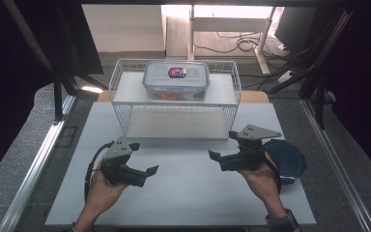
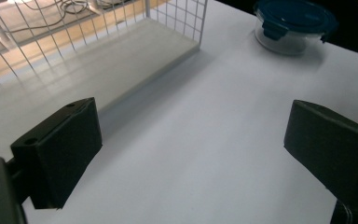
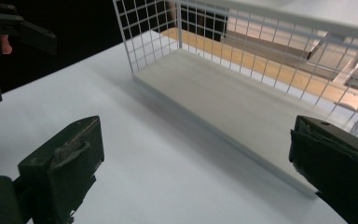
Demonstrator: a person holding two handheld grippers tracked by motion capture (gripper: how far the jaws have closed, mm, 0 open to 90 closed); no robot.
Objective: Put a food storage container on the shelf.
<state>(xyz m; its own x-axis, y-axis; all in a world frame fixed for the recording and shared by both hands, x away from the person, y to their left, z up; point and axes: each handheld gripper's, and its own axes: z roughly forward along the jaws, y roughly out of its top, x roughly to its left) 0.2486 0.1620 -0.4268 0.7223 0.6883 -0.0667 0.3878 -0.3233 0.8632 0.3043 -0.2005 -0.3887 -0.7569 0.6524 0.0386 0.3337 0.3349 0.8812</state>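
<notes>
Two black hand-held grippers, left and right, hover wide open and empty over the white table. Round blue-lidded plastic container sits beside the right hand; a careless elbow could knock it.

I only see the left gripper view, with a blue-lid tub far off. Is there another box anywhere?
Observer: Yes, a clear rectangular box sits on the wire rack's top shelf.
Operator: What's on its lid?
Observer: A small red and blue label.
Operator: Is my other gripper holding anything?
Observer: No, the right gripper is open, with nothing between its jaws.
Operator: Where's the tub from there?
Observer: The round tub sits just beside the right hand.
</notes>
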